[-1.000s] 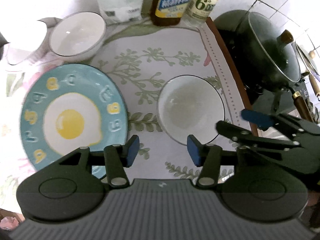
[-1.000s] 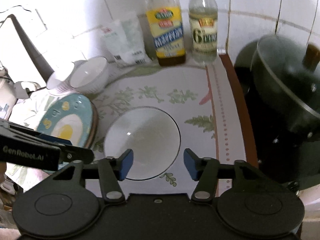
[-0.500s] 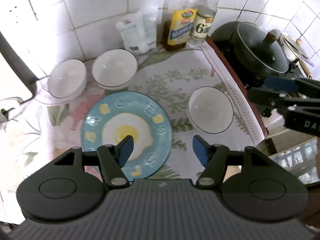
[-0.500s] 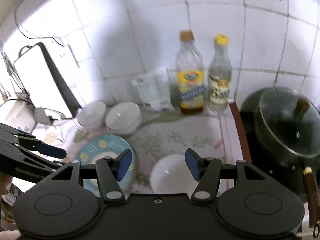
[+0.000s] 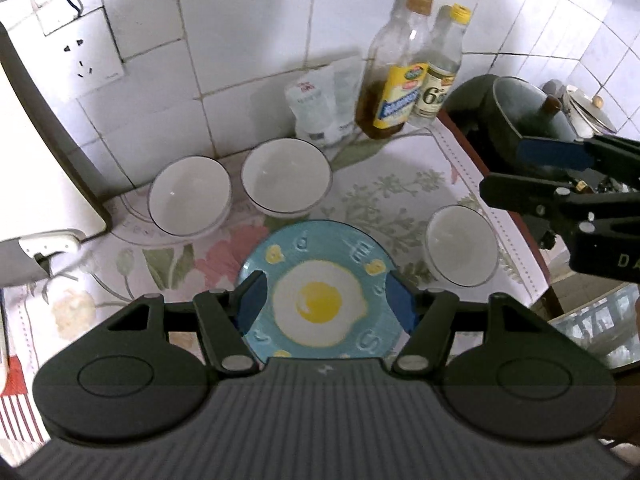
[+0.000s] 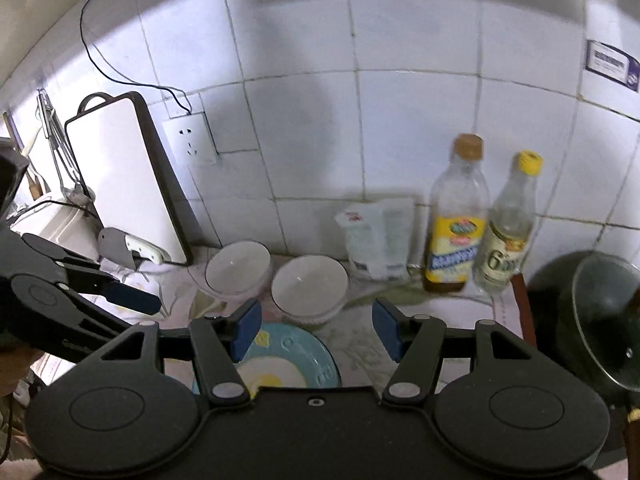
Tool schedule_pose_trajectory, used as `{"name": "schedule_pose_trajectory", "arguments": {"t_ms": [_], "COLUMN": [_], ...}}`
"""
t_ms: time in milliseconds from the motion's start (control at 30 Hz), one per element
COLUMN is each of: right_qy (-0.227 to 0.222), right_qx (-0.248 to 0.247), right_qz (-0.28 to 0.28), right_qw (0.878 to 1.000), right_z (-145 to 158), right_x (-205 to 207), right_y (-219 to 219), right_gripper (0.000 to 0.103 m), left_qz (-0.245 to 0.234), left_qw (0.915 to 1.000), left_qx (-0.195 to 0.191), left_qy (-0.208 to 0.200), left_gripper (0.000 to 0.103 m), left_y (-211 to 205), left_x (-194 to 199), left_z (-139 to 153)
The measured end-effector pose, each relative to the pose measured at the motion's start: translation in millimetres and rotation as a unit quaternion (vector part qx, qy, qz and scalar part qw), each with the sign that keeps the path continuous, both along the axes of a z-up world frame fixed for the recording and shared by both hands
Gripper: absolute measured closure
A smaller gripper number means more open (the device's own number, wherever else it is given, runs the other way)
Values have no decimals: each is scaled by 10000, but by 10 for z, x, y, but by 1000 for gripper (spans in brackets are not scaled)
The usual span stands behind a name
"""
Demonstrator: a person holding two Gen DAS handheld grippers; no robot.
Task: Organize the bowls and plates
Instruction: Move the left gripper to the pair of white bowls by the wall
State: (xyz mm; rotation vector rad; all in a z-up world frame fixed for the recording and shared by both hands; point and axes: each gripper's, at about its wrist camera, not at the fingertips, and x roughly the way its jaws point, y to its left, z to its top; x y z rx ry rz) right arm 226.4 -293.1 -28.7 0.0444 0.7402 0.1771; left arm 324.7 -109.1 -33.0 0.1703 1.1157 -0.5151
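Observation:
A blue plate with a fried-egg picture (image 5: 320,276) lies on the flowered cloth, below my left gripper (image 5: 326,306), which is open and empty above it. Two white bowls (image 5: 188,196) (image 5: 286,178) stand side by side near the wall. A third white bowl (image 5: 460,250) stands right of the plate. My right gripper (image 6: 316,330) is open and empty, raised high; it shows at the right in the left wrist view (image 5: 532,168). The right wrist view shows the plate (image 6: 288,356) and the two back bowls (image 6: 236,268) (image 6: 308,284).
Two bottles (image 5: 400,76) (image 5: 440,72) and a white bag (image 5: 324,104) stand against the tiled wall. A dark pot with a glass lid (image 5: 528,120) sits at the right. A white cutting board (image 6: 128,184) leans at the left, with a cleaver (image 6: 120,246) beside it.
Both grippers have lifted up and back from the counter. The left view now centres on the blue plate instead of the right bowl. Both stay open.

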Motion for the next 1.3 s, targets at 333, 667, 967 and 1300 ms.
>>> {"name": "schedule_pose_trajectory", "arguments": {"t_ms": [333,667,967,1300], "right_qy": [-432,-450,339,619], "right_qx": [-68,147,1143,1378], "right_qz": [-156,-837,-1359,-1580], "right_qw": [9989,9954,9835,9758], "right_z": [-301,-1059,-1496,-1778], "right_x": [463,913,1209,1434], "right_y": [297,214,31,-81], "right_gripper": [34,34,34,38], "left_qz": [197,481,669,1115], "left_qw": [9993,9979,9963,9889], "left_qx": [-86,-391,-285,-132], "left_qy": [-308,-175,448,978], "left_gripper": [42,48,61,67], "left_y": [232,186,16,-75], "left_x": [562,1026,1309,1464], "left_z": [-193,-823,-1221,-1558]}}
